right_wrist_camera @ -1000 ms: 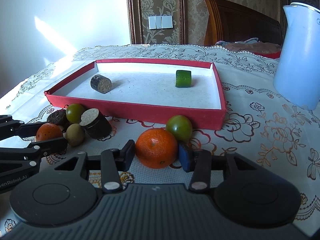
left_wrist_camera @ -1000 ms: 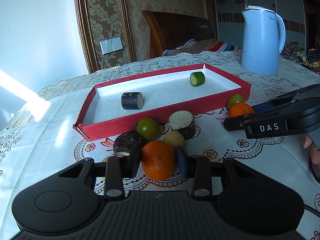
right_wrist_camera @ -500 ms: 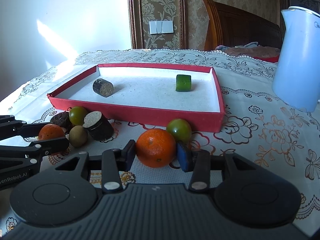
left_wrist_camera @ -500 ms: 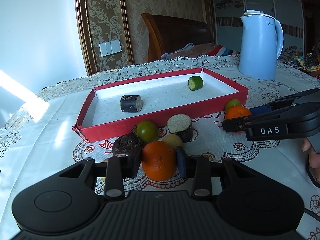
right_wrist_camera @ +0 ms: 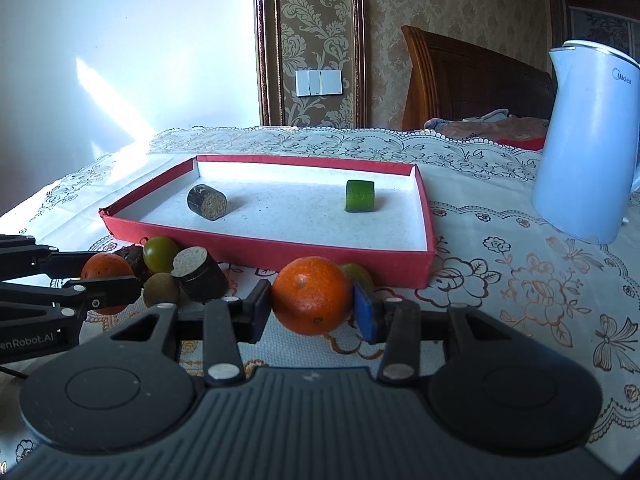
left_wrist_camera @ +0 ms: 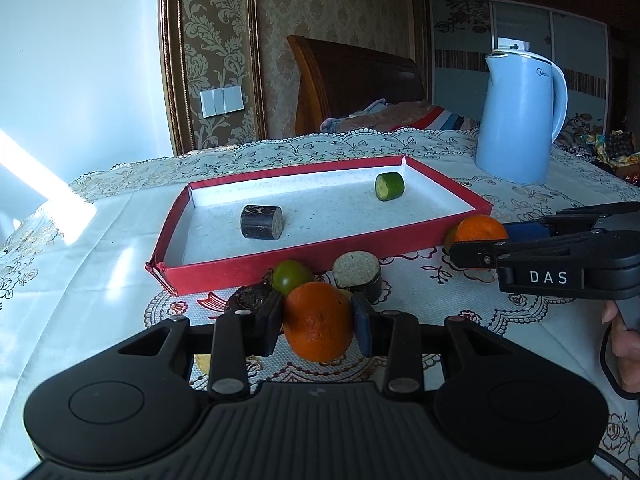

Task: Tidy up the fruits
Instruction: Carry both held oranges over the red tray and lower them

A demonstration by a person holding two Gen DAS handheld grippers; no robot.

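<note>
Two oranges gripped, one per gripper. Left gripper (left_wrist_camera: 318, 326): narrow, pads pressed on both flanks of left orange (left_wrist_camera: 319, 321), held low near the front edge of the table (left_wrist_camera: 100, 248). Right gripper (right_wrist_camera: 313, 307): narrow, clamped likewise on right orange (right_wrist_camera: 312, 295), just in front of the tray's front right corner.

Red tray (left_wrist_camera: 256, 270): mid-table, holding dark sugarcane piece (left_wrist_camera: 261, 222) toward its left end and green cut piece (left_wrist_camera: 389, 186) toward its far right corner; middle of floor bare.

Loose along the tray's front wall: green citrus (left_wrist_camera: 289, 276), cut sugarcane stub (left_wrist_camera: 357, 274), dark lump (left_wrist_camera: 250, 297).

Handling advice, as judgement: raise each orange above the red wall before carrying forward; aim for bare floor between the two cut pieces; release low, since round fruit likely to roll.

View differences: right wrist alone shows olive-brown small fruit (right_wrist_camera: 161, 289) beside the stub and second green citrus (right_wrist_camera: 357, 272) behind right orange; left wrist alone shows person's fingers (left_wrist_camera: 624, 340) on the right handle. Blue kettle (right_wrist_camera: 586, 144) at the far right edge.
</note>
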